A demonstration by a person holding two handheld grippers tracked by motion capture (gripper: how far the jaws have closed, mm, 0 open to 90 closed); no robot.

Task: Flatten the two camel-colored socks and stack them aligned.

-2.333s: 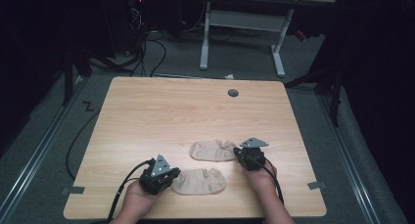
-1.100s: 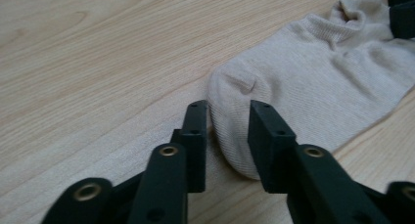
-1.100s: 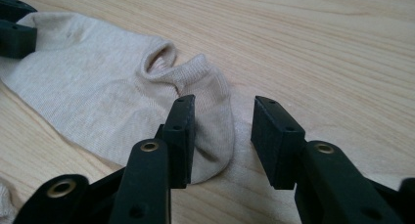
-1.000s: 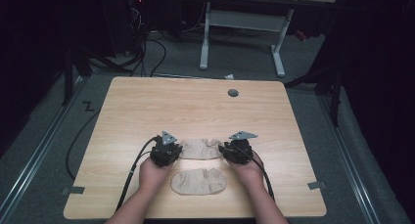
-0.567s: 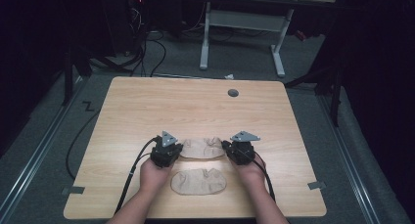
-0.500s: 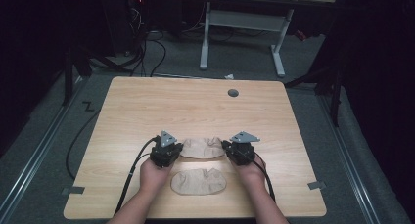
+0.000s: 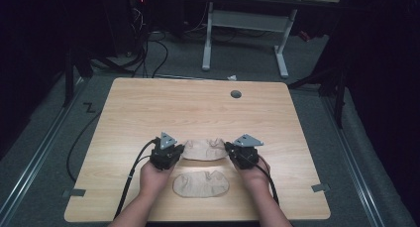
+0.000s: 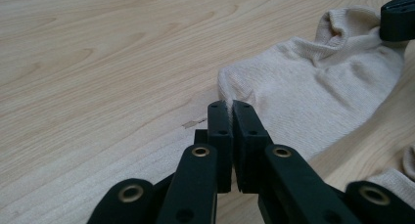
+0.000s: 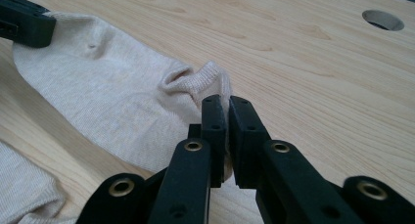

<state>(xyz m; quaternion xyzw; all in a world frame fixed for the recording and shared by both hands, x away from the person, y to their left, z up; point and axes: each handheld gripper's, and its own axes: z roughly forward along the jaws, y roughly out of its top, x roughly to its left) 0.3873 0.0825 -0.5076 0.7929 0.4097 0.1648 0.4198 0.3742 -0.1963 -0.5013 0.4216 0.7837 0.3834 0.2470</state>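
The far sock [image 7: 204,150], beyond the near sock [image 7: 200,184], is clamped at opposite ends by the left gripper [image 7: 181,148] and right gripper [image 7: 228,147].

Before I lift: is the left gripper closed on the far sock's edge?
Yes, in the left gripper view the left gripper has its jaws pinched together on the far sock edge.

Wooden table [image 7: 148,108], round grommet hole [image 7: 236,94], second sock [image 7: 200,184]

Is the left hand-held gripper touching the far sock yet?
Touching. In the left gripper view, the left hand-held gripper has its jaws closed on a pinch of the far sock's edge.
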